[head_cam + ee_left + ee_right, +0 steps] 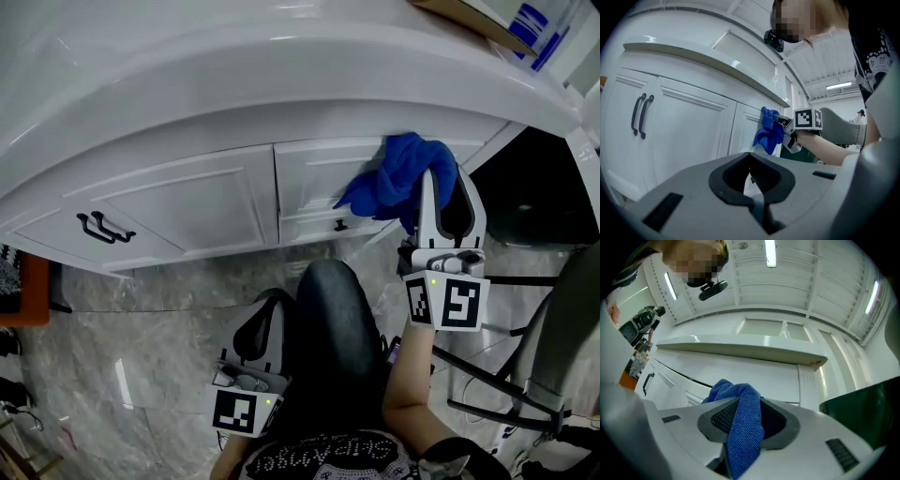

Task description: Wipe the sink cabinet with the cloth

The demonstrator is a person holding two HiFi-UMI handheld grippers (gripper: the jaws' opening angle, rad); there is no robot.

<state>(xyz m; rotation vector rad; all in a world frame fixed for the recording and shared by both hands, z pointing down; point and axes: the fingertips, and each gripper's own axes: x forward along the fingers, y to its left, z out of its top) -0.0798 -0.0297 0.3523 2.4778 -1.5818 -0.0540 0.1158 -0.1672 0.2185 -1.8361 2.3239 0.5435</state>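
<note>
Cloth point(394, 183) at sink cabinet point(187, 202) | right tool point(441, 187) clamped on it | left tool point(267, 309) together, empty

Hall-like workspace: white sink cabinet point(187, 202), ribbed ceiling point(801, 282), strip lights point(769, 251)

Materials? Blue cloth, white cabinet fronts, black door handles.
Blue cloth: looks microfibre, fine ribbed weave, matte.
White cabinet fronts: probably painted wood or MDF, smooth satin sheen.
Black door handles: likely metal, dark matte coating; can't confirm.

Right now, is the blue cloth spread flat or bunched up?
Bunched: the blue cloth hangs in crumpled folds from the right gripper, whose jaws are shut on it.
</note>
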